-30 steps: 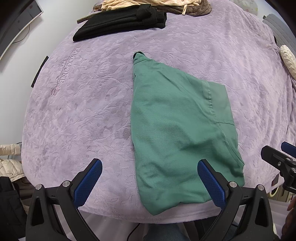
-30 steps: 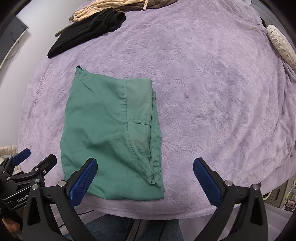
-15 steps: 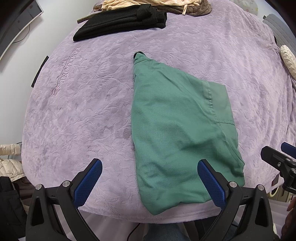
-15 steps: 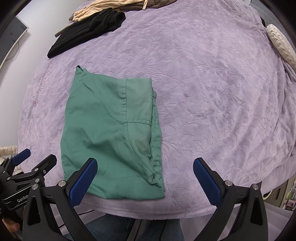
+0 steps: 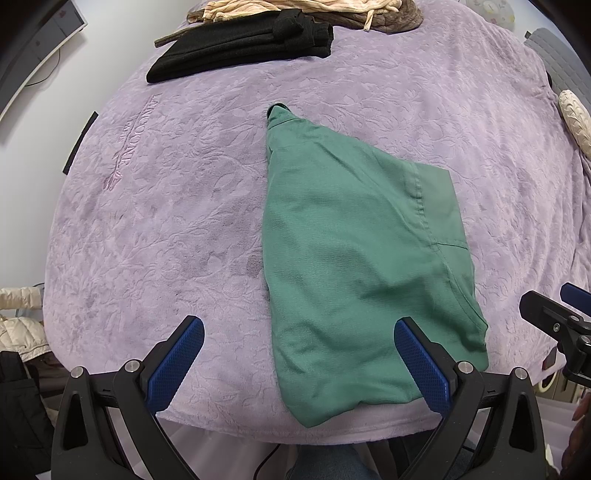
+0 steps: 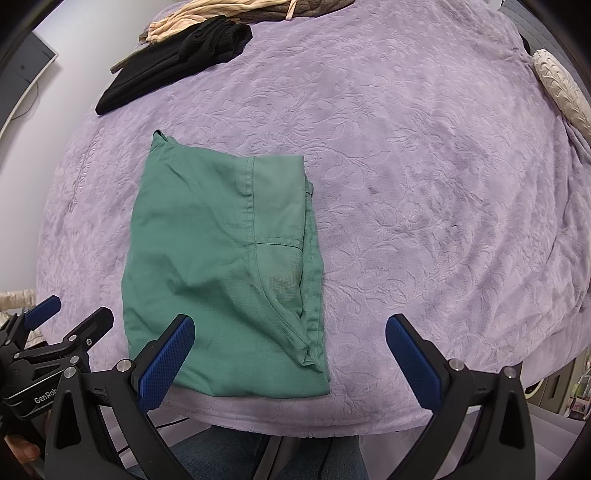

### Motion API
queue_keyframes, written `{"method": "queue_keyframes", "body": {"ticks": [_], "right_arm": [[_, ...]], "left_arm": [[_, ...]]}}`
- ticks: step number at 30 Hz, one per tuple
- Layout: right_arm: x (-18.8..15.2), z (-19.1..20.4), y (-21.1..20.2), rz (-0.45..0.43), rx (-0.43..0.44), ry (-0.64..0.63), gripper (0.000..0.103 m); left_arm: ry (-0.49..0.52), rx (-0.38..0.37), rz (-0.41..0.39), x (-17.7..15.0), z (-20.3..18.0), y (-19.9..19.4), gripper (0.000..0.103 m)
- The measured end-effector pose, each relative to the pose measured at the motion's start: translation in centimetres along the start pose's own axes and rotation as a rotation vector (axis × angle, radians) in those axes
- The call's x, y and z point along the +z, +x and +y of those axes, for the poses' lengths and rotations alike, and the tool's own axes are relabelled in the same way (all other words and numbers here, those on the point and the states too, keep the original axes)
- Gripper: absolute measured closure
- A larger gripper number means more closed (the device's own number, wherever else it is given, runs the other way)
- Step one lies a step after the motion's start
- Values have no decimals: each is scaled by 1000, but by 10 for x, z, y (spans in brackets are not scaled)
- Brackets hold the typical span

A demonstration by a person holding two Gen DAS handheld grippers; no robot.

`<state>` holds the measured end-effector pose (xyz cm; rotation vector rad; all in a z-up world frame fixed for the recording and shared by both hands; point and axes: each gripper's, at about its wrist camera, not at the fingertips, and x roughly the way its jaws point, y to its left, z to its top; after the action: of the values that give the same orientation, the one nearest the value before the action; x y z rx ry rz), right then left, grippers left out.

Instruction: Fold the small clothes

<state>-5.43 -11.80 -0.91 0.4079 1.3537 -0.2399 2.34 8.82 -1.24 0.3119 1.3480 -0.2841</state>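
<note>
Left wrist: green garment (image 5: 354, 266) half-folded; left gripper (image 5: 299, 365) & right gripper (image 6: 290, 363) both agape, empty; next, prob grab near hem

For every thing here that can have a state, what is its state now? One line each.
Green garment: folded, lying flat on the purple blanket.
Black garment: folded, at the far edge.
Beige garment: bunched, behind the black one.
Left tool: open, empty.
Right tool: open, empty.

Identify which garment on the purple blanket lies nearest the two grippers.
The green garment, spread flat at the blanket's near edge; the black and beige clothes lie at the far edge.
</note>
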Motion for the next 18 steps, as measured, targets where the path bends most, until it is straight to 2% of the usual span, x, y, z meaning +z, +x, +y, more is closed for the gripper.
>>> {"method": "queue_keyframes", "body": {"ticks": [18], "right_arm": [[-8, 6, 0, 1, 2, 13, 0]], "left_arm": [[-2, 6, -3, -2, 3, 0, 0]]}}
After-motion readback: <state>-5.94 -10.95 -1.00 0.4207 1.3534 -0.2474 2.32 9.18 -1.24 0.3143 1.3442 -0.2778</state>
